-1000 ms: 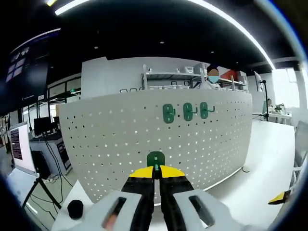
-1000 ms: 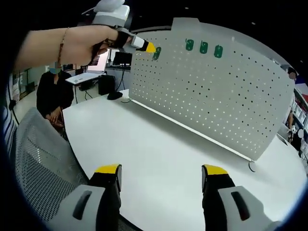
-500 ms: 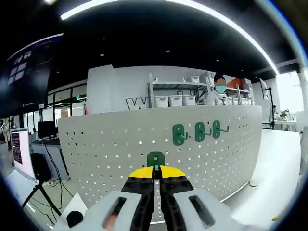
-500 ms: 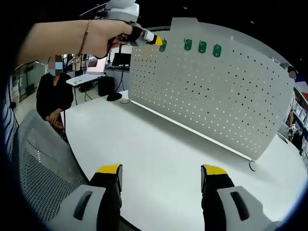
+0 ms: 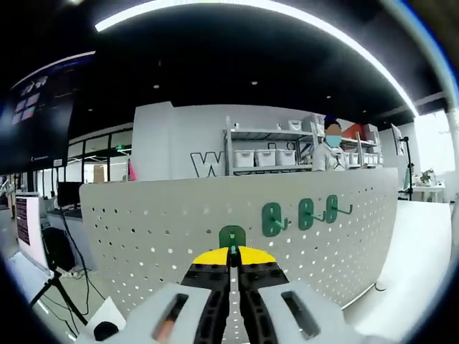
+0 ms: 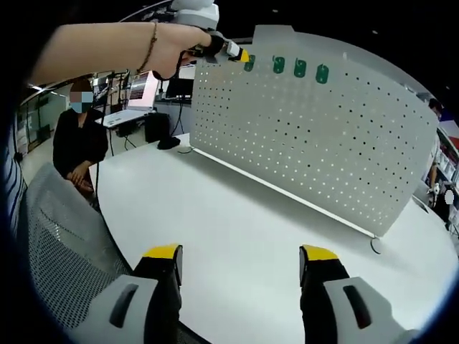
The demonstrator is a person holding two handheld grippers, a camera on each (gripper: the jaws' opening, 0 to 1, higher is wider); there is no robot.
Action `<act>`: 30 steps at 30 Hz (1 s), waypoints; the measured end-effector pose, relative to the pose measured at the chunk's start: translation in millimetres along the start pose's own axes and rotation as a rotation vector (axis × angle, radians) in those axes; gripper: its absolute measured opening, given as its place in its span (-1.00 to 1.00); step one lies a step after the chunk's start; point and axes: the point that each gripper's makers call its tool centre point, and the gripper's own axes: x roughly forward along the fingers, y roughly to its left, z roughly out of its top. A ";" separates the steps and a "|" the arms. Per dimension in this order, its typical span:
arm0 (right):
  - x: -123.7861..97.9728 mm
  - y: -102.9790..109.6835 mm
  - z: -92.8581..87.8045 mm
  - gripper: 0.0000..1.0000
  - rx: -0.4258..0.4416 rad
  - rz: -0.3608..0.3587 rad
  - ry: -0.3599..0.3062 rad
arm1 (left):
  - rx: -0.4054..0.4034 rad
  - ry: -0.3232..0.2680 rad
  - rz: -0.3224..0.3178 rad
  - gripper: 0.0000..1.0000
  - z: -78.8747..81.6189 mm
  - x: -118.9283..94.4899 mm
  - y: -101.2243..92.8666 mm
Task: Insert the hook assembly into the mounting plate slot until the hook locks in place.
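At top row of pegboard [image 6: 308,136] | we are carrying green hook [image 5: 232,236] pinched in left gripper [image 5: 231,256], just left of three seated hooks [image 5: 305,213] | insertion pending | right gripper [image 6: 240,251] idling wide over table [image 6: 237,215]

Pegboard panel [image 6: 315,150] stands upright across the white table [image 6: 237,244]; the tabletop in front of it lies open from panel foot to the right gripper [image 6: 240,259], whose jaws stand wide apart over bare surface. Along the panel's top row, three green hooks [image 6: 300,69] take up the holes just right of the left gripper [image 6: 245,56], which pinches a fourth green hook [image 5: 232,236] close to the panel face, possibly touching. Left of that spot the holes are free; a grey mesh chair [image 6: 64,251] crowds the table's near-left edge.
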 end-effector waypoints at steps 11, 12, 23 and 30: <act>0.3 -0.7 -0.4 0.27 0.008 -0.002 0.003 | -0.005 -0.029 0.023 -0.97 11.0 15.6 4.6; 0.4 -0.5 -0.1 0.27 0.010 -0.001 0.002 | -0.005 -0.035 0.025 -0.97 12.6 16.5 4.5; 0.6 0.5 0.2 0.26 0.013 0.004 0.000 | -0.001 -0.043 0.040 -0.97 14.8 26.4 3.8; 0.6 0.5 0.1 0.25 0.014 0.006 0.000 | -0.007 -0.032 0.049 -0.97 14.4 32.5 4.2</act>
